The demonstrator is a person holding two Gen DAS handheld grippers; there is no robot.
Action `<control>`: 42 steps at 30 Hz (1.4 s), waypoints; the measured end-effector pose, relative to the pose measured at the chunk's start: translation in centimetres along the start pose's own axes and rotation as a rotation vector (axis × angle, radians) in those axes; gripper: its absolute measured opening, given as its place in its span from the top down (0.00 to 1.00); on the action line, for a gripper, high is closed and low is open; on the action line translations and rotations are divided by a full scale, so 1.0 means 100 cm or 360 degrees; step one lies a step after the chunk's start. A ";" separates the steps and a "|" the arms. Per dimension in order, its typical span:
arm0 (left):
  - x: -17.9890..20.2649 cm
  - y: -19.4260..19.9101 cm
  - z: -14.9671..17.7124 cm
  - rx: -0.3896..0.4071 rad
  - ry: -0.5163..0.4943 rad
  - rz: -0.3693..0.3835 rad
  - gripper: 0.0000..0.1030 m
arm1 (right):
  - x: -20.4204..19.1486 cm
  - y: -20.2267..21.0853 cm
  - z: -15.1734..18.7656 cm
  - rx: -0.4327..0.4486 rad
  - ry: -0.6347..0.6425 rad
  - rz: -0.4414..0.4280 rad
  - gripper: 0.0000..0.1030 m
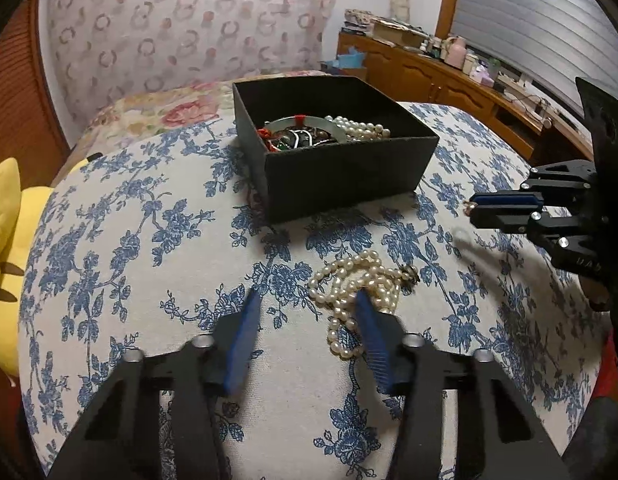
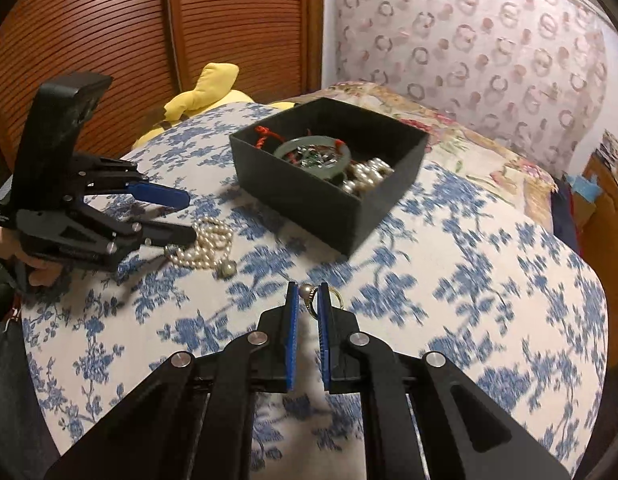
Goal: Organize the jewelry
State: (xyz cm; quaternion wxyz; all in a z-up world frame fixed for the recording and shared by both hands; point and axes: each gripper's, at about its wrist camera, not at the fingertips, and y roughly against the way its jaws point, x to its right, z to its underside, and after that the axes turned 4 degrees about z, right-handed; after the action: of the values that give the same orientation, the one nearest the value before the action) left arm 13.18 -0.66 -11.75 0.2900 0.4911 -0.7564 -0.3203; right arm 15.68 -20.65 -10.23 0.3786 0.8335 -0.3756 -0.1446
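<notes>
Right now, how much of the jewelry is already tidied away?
Most is: a green bangle and pearls lie in the black box. The right tongs pinch a small ring. A pearl necklace remains on the floral cover, beside the left tongs.

The left wrist view looks steeply down along its own blue-padded fingers, close above the blue-flowered white cushion [image 1: 149,220], toward the open black cardboard box [image 1: 341,168] near the cushion's far edge. The right wrist view faces the same box [image 2: 309,200] from the opposite side. Both share the cushion, the box and the loose white pearl strand [image 1: 357,280].
</notes>
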 end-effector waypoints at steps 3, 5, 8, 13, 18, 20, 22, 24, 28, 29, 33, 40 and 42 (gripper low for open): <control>-0.001 0.002 0.001 -0.0006 0.0001 0.0010 0.74 | 0.005 0.005 0.005 0.0010 -0.0031 0.0010 0.90; -0.002 0.004 0.003 -0.0006 -0.0004 -0.0001 0.74 | 0.007 0.007 0.008 0.0016 -0.0043 0.0017 0.90; -0.004 0.006 0.006 -0.0009 -0.0012 -0.0014 0.74 | 0.009 0.010 0.009 0.0024 -0.0050 0.0020 0.90; 0.003 0.008 0.007 -0.0043 -0.0067 -0.0041 0.74 | 0.007 0.010 0.007 0.0037 -0.0050 0.0017 0.90; 0.013 0.001 0.007 -0.0050 -0.0132 -0.0071 0.74 | 0.004 0.011 0.006 0.0052 -0.0044 0.0007 0.90; 0.013 -0.001 0.004 -0.0046 -0.0125 -0.0057 0.75 | 0.004 0.012 0.007 0.0051 -0.0042 0.0008 0.90; 0.012 -0.002 0.002 -0.0038 -0.0120 -0.0056 0.87 | 0.004 0.012 0.008 0.0049 -0.0043 0.0010 0.90; 0.010 -0.003 0.001 -0.0033 -0.0106 -0.0024 0.96 | 0.004 0.013 0.009 0.0047 -0.0048 0.0012 0.90; 0.005 -0.001 0.002 -0.0007 -0.0048 -0.0012 0.96 | 0.006 0.012 0.013 0.0045 -0.0070 0.0009 0.90; 0.004 0.002 0.001 0.0013 -0.0033 -0.0007 0.96 | 0.007 0.012 0.013 0.0045 -0.0074 0.0009 0.90; 0.001 0.021 -0.005 0.0106 0.0011 -0.0010 0.96 | 0.006 0.012 0.013 0.0050 -0.0077 0.0011 0.90; 0.003 0.054 -0.027 0.0254 0.0013 -0.0012 0.96 | 0.005 0.019 -0.003 0.0120 -0.0070 0.0013 0.90; 0.005 0.063 -0.036 0.0301 0.0008 -0.0011 0.96 | 0.005 0.022 -0.010 0.0149 -0.0071 0.0009 0.90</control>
State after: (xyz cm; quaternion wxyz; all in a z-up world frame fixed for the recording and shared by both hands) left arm 12.23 0.13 -4.61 0.2431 0.5196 -0.7809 -0.2472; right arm 15.38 -21.48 -7.88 0.3311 0.8458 -0.3928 -0.1443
